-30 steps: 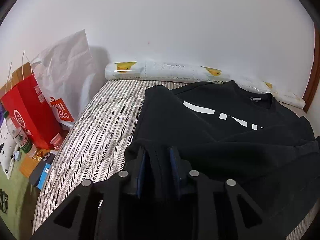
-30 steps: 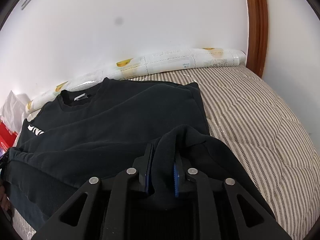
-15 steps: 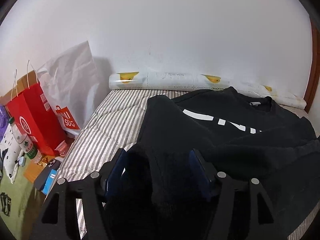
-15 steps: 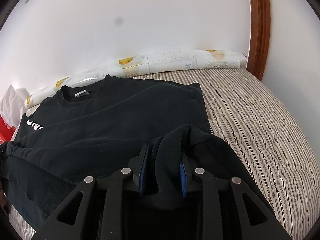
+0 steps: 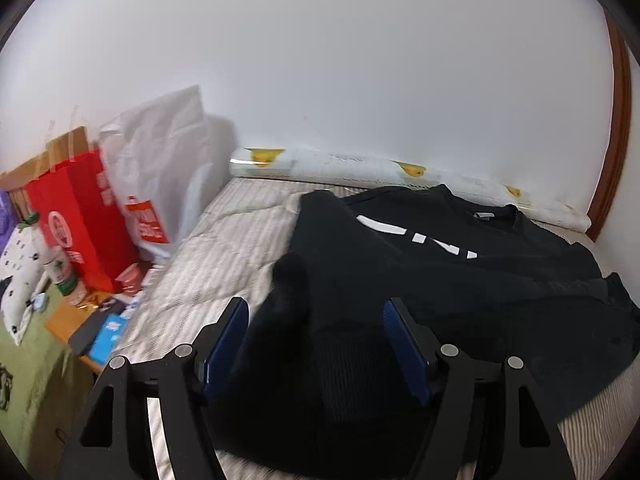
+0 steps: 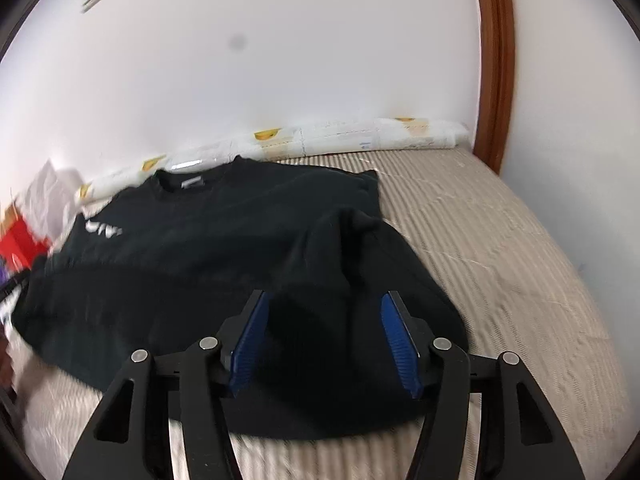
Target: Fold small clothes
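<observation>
On the striped mattress (image 6: 500, 240) lies the black sweatshirt (image 6: 224, 232), collar toward the wall, lower hem folded up over the body. Left gripper (image 5: 316, 344): jaws have just been opening and stand wide, a raised hump of cloth between the pads but unpressed. Right gripper (image 6: 326, 340): likewise just opening, wide, fabric between, not gripped. Judged soft, limp and thick, light enough, prone to slump and bunch. Best taken at the folded edge's outer corners, pinching all layers together.
</observation>
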